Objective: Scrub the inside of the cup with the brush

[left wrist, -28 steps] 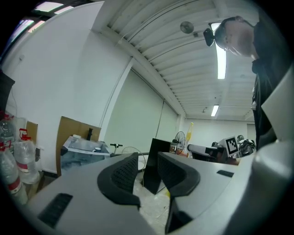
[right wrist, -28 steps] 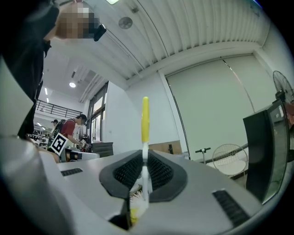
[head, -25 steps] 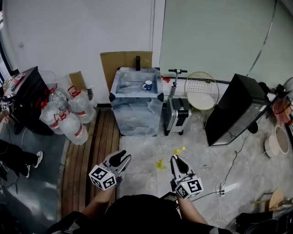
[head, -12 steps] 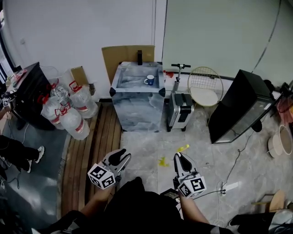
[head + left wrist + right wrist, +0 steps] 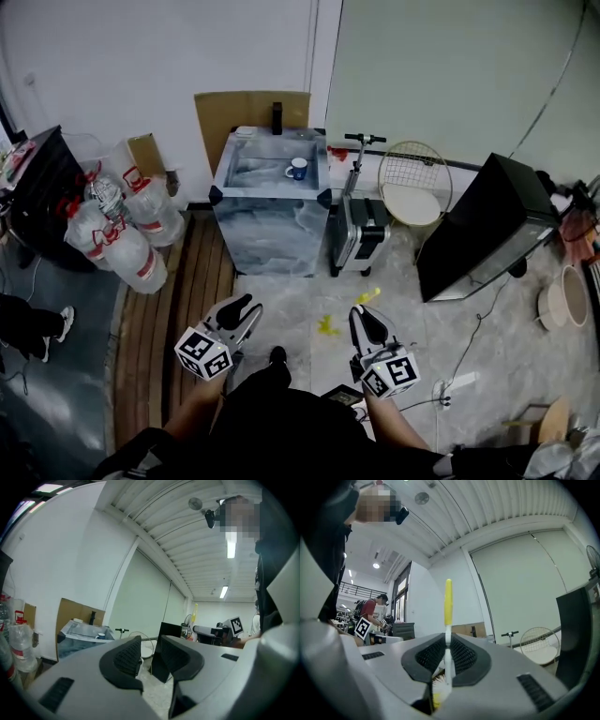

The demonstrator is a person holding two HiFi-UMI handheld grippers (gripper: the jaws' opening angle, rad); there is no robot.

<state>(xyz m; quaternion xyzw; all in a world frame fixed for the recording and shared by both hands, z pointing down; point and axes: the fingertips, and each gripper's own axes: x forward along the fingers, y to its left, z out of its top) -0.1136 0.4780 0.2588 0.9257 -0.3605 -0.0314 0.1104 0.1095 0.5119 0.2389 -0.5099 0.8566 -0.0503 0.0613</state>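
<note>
There is one cup (image 5: 298, 170), blue and white. It stands on the marbled counter (image 5: 272, 234) against the far wall, well apart from both claws. The person holds two claws low over the floor. The left claw (image 5: 147, 654) has its jaws a little apart with nothing between them. The right claw (image 5: 448, 656) is clamped on the single brush (image 5: 448, 599). Its thin white stem is pinched between the pads, its yellow handle sticks straight up past the tips, and its bristles are tucked down at the base of the jaws.

Left of the counter is a huddle of big water bottles (image 5: 141, 262), four that I can make out. To the right are one suitcase (image 5: 361, 239), one round wire chair (image 5: 415, 186) and one black panel (image 5: 478, 234) standing tilted on the floor.
</note>
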